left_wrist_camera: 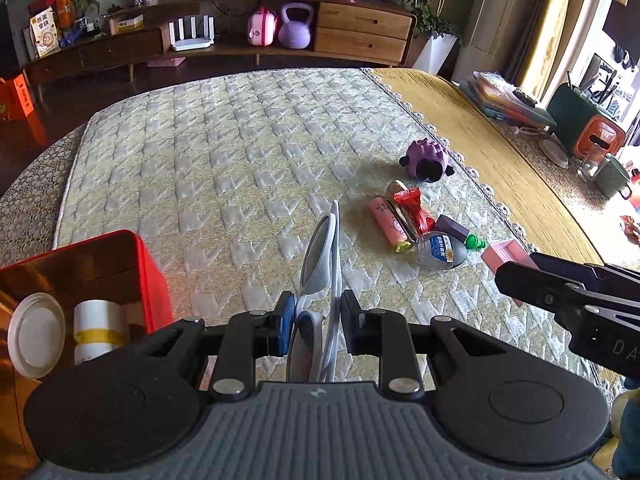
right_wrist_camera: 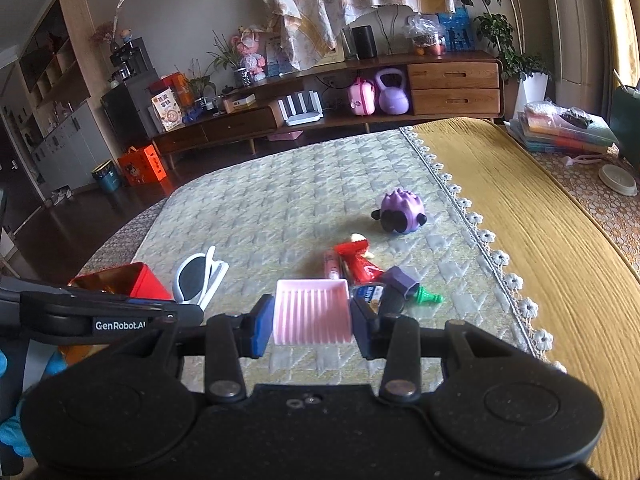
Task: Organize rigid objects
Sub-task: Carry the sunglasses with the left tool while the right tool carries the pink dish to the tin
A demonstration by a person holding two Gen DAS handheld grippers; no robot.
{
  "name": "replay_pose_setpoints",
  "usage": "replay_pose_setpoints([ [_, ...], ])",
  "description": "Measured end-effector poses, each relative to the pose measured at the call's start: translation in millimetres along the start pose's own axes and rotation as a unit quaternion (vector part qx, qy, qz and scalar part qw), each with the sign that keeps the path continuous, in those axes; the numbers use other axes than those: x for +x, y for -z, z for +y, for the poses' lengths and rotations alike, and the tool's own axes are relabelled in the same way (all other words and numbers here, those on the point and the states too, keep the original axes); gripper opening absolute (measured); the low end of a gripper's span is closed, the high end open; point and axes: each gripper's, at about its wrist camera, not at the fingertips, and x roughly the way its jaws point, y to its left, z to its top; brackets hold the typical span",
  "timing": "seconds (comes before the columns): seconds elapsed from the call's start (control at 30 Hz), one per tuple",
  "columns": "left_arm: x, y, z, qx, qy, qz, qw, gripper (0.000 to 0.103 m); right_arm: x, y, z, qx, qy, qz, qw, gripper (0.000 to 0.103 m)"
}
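Observation:
My left gripper is shut on white-framed sunglasses, held above the quilted mat; they also show in the right wrist view. A red tin box with a white lid and a white jar inside sits at the left. My right gripper is shut on a pink ridged tray, which also shows in the left wrist view. A pile lies on the mat: pink tube, red wrapper, purple block, clear bottle with green cap, purple spiky toy.
The mat lies on a table with a yellow cloth on the right. Books, a green holder and cups stand at the far right edge. A wooden sideboard is behind.

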Motion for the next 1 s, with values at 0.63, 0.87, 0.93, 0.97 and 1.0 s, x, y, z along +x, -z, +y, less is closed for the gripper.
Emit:
replay_pose_setpoints([
  [0.63, -72.8, 41.8, 100.5, -0.080, -0.053, -0.014, 0.9954, 0.024, -9.8, 6.5, 99.8, -0.068, -0.050, 0.003, 0.996, 0.040],
  [0.87, -77.4, 60.0, 138.7, -0.107, -0.073, -0.007, 0.9916, 0.024, 5.3, 9.2, 134.7, -0.095, -0.065, 0.016, 0.993, 0.040],
  [0.93, -76.8, 63.7, 147.6, -0.114, -0.076, -0.005, 0.9905, 0.024, 10.7, 9.4, 143.3, -0.101, -0.069, 0.020, 0.992, 0.040],
  [0.97, -76.4, 65.5, 151.7, -0.117, -0.078, -0.004, 0.9900, 0.024, 13.4, 10.1, 148.3, -0.105, -0.071, 0.023, 0.992, 0.040],
  [1.0, -76.3, 67.3, 155.6, -0.120, -0.081, -0.004, 0.9895, 0.024, 16.4, 9.8, 152.7, -0.108, -0.074, 0.025, 0.991, 0.040],
])
